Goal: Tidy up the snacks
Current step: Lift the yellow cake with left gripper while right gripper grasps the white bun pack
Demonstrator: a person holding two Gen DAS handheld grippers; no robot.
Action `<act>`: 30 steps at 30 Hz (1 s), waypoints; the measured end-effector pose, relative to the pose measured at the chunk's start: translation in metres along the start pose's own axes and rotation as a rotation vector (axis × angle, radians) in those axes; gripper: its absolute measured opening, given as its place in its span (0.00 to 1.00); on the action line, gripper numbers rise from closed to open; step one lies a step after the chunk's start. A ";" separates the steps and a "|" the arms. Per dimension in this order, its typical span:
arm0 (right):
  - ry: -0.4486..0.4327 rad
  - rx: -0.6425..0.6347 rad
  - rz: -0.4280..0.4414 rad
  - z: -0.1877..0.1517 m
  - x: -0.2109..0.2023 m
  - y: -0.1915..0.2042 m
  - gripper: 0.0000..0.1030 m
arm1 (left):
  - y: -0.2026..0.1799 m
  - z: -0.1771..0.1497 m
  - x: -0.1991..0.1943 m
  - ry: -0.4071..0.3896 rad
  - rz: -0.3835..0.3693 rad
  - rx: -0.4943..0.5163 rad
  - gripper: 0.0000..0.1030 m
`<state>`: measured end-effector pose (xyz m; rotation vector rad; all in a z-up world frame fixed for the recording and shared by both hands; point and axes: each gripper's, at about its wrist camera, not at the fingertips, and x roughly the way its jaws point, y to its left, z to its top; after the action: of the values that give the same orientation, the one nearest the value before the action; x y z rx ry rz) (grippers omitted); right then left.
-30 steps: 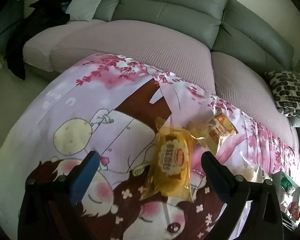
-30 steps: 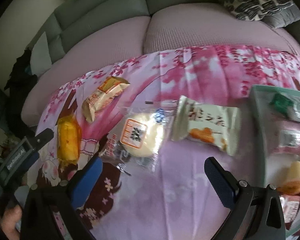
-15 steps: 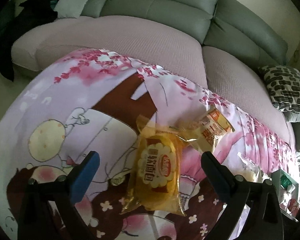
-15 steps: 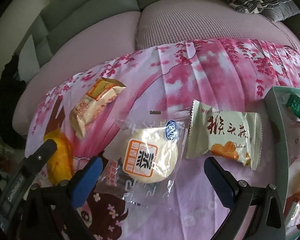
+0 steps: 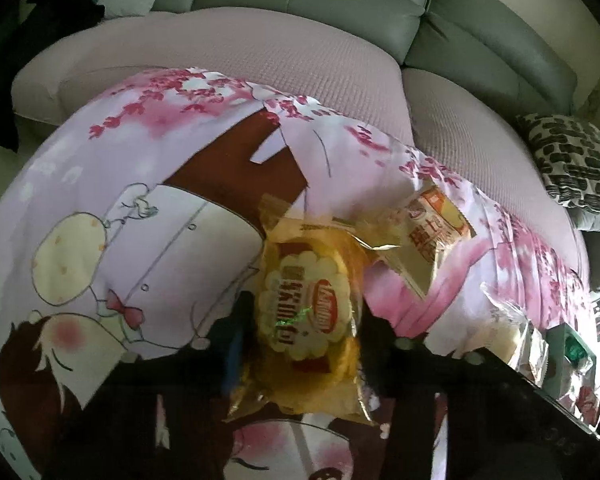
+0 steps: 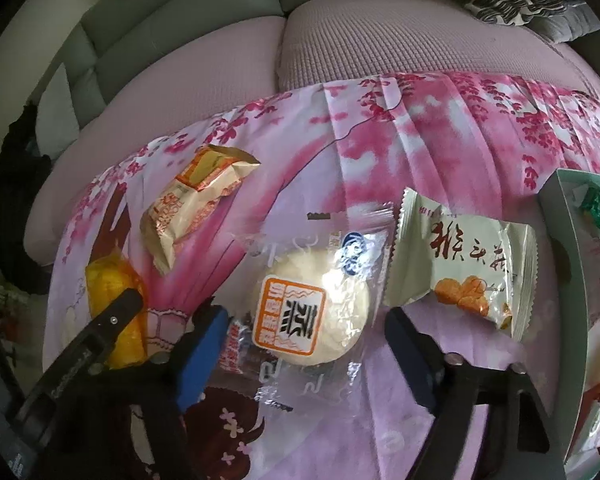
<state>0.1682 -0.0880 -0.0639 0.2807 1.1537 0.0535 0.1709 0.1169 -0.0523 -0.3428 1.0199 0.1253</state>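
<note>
Left gripper (image 5: 306,328): its fingers (image 5: 236,344) are pinched on the yellow cake packet (image 5: 308,312), one at each long side, the wrapper bulging between them.
Yellow cake packet: lies on the cartoon cloth (image 5: 140,208) with its printed face up; in the right wrist view it shows as a yellow lump (image 6: 114,304) at the far left, with the left gripper's dark finger across it.
Right gripper (image 6: 304,332): fingers (image 6: 202,344) set apart on either side of the round white bun packet (image 6: 312,308); whether the pads touch the clear wrapper is hard to tell, as the wrapper edge blurs there.
Round white bun packet: flat on the cloth, orange square label up (clear wrapper, blue round mark at its top corner).
Beige and orange packet (image 6: 192,204): on the cloth beyond the yellow one, tilted; in the left wrist view it lies just beside the yellow packet's upper right corner (image 5: 428,236).
Pale green packet (image 6: 460,272): just to the right of the bun packet, their wrapper edges overlapping, red characters and an orange picture on its face.
Box (image 6: 568,248): at the right edge of the cloth, pale green wall, with more wrapped snacks inside.
Desk: fully covered by the pink blossom and cartoon cloth.
Sofa (image 5: 260,52): mauve seat cover and grey back beyond the desk, with a patterned cushion (image 5: 572,160) at right.
</note>
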 end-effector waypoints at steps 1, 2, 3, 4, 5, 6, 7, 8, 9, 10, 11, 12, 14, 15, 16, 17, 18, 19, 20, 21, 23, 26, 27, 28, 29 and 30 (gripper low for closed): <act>0.001 0.000 0.001 0.000 0.000 0.000 0.70 | -0.001 0.000 0.000 0.002 0.003 0.005 0.44; 0.002 0.002 0.004 -0.001 0.000 0.000 0.69 | -0.002 0.000 0.000 0.004 0.002 0.009 0.43; 0.002 0.003 0.010 -0.001 -0.001 0.000 0.66 | -0.002 -0.001 -0.001 0.007 -0.001 0.012 0.43; 0.002 0.004 0.014 -0.002 -0.001 -0.001 0.63 | -0.003 -0.001 -0.001 0.012 -0.005 0.015 0.43; 0.000 -0.001 0.013 -0.002 -0.002 -0.001 0.62 | -0.004 -0.002 -0.001 0.017 -0.006 0.018 0.43; -0.002 -0.003 0.015 -0.002 -0.002 -0.001 0.59 | -0.005 -0.003 -0.001 0.020 -0.007 0.020 0.42; -0.004 -0.003 0.018 -0.003 -0.003 -0.002 0.58 | -0.006 -0.004 -0.002 0.022 -0.009 0.023 0.42; -0.003 -0.003 0.023 -0.004 -0.004 -0.003 0.56 | -0.008 -0.005 -0.002 0.026 -0.015 0.029 0.42; -0.003 0.000 0.028 -0.005 -0.006 -0.003 0.54 | -0.010 -0.006 -0.002 0.030 -0.020 0.034 0.42; -0.002 0.005 0.041 -0.005 -0.007 -0.005 0.53 | -0.012 -0.007 -0.002 0.035 -0.026 0.040 0.42; -0.001 0.010 0.049 -0.006 -0.008 -0.006 0.53 | -0.015 -0.009 -0.002 0.040 -0.031 0.045 0.42; 0.004 0.014 0.058 -0.007 -0.008 -0.007 0.53 | -0.018 -0.010 -0.002 0.046 -0.034 0.051 0.42; 0.009 0.020 0.069 -0.010 -0.010 -0.009 0.52 | -0.026 -0.012 -0.004 0.053 -0.031 0.067 0.42; 0.010 0.026 0.078 -0.011 -0.011 -0.011 0.52 | -0.029 -0.013 -0.006 0.053 -0.031 0.075 0.42; 0.011 0.031 0.084 -0.012 -0.012 -0.012 0.52 | -0.033 -0.013 -0.008 0.053 -0.031 0.083 0.42; 0.012 0.039 0.092 -0.014 -0.015 -0.015 0.52 | -0.036 -0.014 -0.011 0.053 -0.030 0.090 0.42; 0.012 0.044 0.098 -0.016 -0.017 -0.017 0.52 | -0.037 -0.015 -0.013 0.051 -0.028 0.096 0.42; 0.012 0.048 0.102 -0.017 -0.019 -0.019 0.52 | -0.039 -0.016 -0.015 0.049 -0.026 0.099 0.42; 0.012 0.053 0.107 -0.019 -0.021 -0.021 0.52 | -0.040 -0.016 -0.018 0.048 -0.025 0.103 0.42; 0.010 0.058 0.110 -0.021 -0.024 -0.023 0.52 | -0.041 -0.017 -0.020 0.047 -0.023 0.106 0.42; 0.001 0.065 0.113 -0.025 -0.031 -0.028 0.52 | -0.042 -0.018 -0.025 0.044 -0.016 0.111 0.42; -0.012 0.075 0.117 -0.029 -0.041 -0.034 0.52 | -0.043 -0.018 -0.035 0.032 -0.009 0.115 0.42; -0.017 0.079 0.117 -0.031 -0.044 -0.035 0.52 | -0.044 -0.018 -0.039 0.026 -0.005 0.114 0.42; -0.023 0.081 0.117 -0.032 -0.047 -0.037 0.52 | -0.045 -0.018 -0.043 0.019 -0.002 0.113 0.42; -0.034 0.083 0.117 -0.034 -0.053 -0.040 0.52 | -0.046 -0.019 -0.047 0.011 0.001 0.113 0.42; -0.040 0.085 0.117 -0.035 -0.057 -0.041 0.52 | -0.046 -0.019 -0.051 0.005 0.002 0.112 0.42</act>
<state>0.1087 -0.1317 -0.0363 0.4228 1.1004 0.1013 0.1405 0.0697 -0.0074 -0.2399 1.0273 0.0687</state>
